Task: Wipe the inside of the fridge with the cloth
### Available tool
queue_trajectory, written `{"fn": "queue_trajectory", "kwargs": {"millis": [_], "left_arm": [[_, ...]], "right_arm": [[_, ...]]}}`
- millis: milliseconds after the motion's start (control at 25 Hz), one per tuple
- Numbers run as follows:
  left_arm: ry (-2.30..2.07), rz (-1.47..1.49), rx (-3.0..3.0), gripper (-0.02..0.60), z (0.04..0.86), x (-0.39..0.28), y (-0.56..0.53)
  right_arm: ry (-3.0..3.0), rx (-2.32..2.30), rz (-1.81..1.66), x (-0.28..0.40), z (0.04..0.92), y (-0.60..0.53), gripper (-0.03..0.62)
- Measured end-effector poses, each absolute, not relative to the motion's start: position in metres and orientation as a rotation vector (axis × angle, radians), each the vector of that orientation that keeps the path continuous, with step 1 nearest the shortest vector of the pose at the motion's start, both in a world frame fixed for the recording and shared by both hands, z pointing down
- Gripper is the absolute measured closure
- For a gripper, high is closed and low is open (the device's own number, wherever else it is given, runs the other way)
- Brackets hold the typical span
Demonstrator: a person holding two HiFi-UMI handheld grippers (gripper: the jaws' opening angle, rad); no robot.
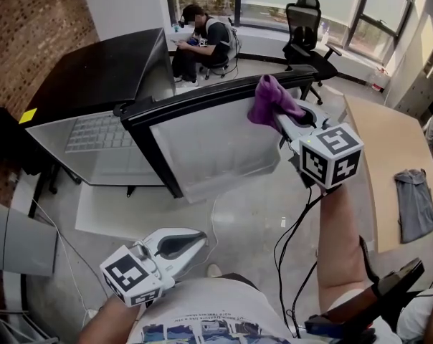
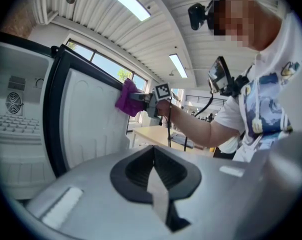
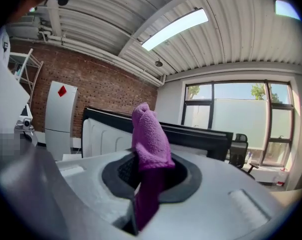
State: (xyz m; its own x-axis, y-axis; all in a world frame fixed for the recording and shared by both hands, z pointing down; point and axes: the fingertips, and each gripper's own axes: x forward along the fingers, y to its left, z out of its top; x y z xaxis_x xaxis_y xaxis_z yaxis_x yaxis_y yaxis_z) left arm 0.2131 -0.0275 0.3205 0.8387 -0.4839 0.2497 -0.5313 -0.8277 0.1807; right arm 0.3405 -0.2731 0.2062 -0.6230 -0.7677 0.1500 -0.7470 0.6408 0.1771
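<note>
Purple fluffy microfibre cloth [image 1: 272, 100] is pinched in the right tongs [image 1: 282, 117], with a good tuft left sticking out past the tips, presumably so that fabric and not plastic is what gets dragged over the fridge. It's held up at the black-rimmed top edge of the open door [image 1: 216, 145] of the black fridge [image 1: 94, 70], on the white liner side; whether it's actually touching can't be settled. The white compartment with its ribbed shelf [image 1: 94, 131] is well apart from the cloth, so the wiping proper looks barely begun. The left tongs [image 1: 196, 238] are pressed together on nothing and parked low by the person's torso, likely just to be out of the way, since the door stands open unaided.
</note>
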Motion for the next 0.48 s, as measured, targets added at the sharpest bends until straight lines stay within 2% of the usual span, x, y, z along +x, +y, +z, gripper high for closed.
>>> {"fn": "queue_trajectory", "kwargs": {"millis": [480], "left_arm": [[-0.715,0.303,2.786,0.577,0.323,0.223,-0.029]], "right_arm": [[-2.489,1.494,-0.139,0.411,0.205,-0.289,0.537]]}}
